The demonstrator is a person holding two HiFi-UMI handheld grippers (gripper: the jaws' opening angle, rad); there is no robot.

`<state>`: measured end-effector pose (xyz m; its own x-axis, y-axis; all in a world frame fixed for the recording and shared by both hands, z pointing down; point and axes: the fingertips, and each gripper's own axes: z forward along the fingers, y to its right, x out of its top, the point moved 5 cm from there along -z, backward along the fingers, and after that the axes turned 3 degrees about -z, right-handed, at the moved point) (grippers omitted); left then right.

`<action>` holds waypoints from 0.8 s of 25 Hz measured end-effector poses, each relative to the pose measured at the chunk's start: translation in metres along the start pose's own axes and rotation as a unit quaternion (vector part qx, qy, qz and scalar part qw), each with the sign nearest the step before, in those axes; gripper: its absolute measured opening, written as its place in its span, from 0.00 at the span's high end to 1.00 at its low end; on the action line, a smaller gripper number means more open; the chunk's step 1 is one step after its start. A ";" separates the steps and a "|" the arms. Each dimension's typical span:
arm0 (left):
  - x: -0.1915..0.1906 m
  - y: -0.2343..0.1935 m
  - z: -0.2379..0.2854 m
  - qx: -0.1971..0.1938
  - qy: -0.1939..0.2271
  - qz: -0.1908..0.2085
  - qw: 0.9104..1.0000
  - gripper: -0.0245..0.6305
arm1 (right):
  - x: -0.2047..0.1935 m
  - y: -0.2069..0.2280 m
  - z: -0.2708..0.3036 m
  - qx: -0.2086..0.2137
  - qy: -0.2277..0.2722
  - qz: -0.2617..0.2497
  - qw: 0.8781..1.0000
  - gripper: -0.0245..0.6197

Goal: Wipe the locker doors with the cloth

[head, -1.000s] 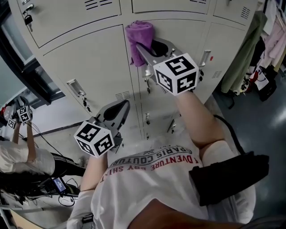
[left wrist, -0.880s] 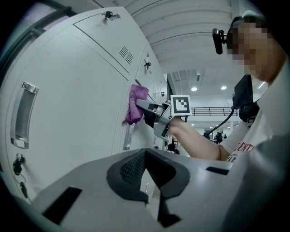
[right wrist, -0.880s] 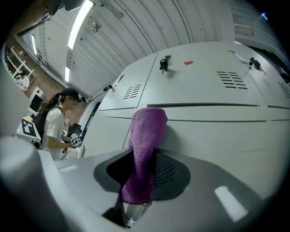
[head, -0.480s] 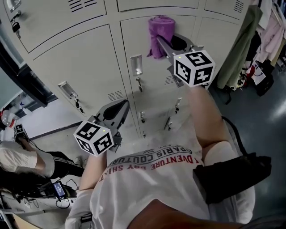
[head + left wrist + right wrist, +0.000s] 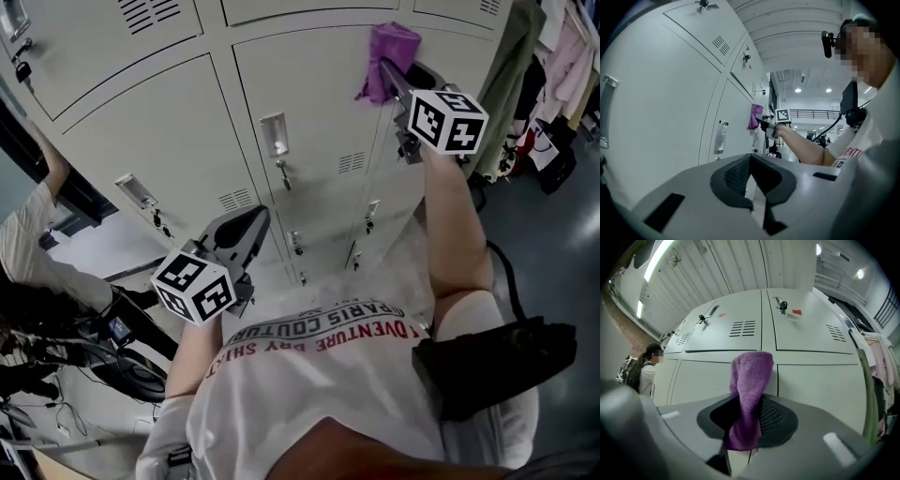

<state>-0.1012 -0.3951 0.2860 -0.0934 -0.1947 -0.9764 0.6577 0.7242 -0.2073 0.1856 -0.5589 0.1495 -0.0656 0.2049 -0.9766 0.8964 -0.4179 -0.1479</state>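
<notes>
A purple cloth (image 5: 389, 58) is pinched in my right gripper (image 5: 398, 75) and pressed against a pale grey locker door (image 5: 309, 103) near its upper right corner. In the right gripper view the cloth (image 5: 748, 397) stands up between the jaws, in front of the seam between two locker doors (image 5: 820, 385). From the left gripper view, the cloth (image 5: 755, 117) and right gripper (image 5: 765, 121) show far off along the locker row. My left gripper (image 5: 246, 230) hangs low by my waist, jaws shut and empty (image 5: 757, 197), apart from the lockers.
Locker doors carry handles (image 5: 275, 136) and keys in locks (image 5: 283, 172). Clothes (image 5: 511, 84) hang at the right of the lockers. A person (image 5: 28, 244) stands at the left by cables (image 5: 56, 366) on the floor.
My right gripper has carried the cloth to the right and upward across the locker door. The left gripper has stayed put. The person at the left has shifted.
</notes>
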 end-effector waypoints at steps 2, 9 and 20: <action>0.000 0.000 -0.002 0.002 0.000 0.001 1.000 0.96 | -0.001 0.002 -0.001 -0.002 -0.002 -0.002 1.000 0.82; 0.000 0.001 -0.010 0.011 0.003 -0.001 1.000 0.96 | 0.010 -0.029 -0.018 0.024 0.030 0.000 0.999 0.82; -0.003 0.003 -0.033 0.035 0.006 -0.012 0.999 0.96 | -0.003 -0.179 -0.013 0.176 0.040 -0.030 0.983 0.82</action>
<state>-0.1239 -0.3707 0.2863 -0.1180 -0.2039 -0.9719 0.7053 0.6717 -0.2265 0.0311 -0.4735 0.1809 -0.0671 0.3016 -0.9511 0.6834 -0.6806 -0.2641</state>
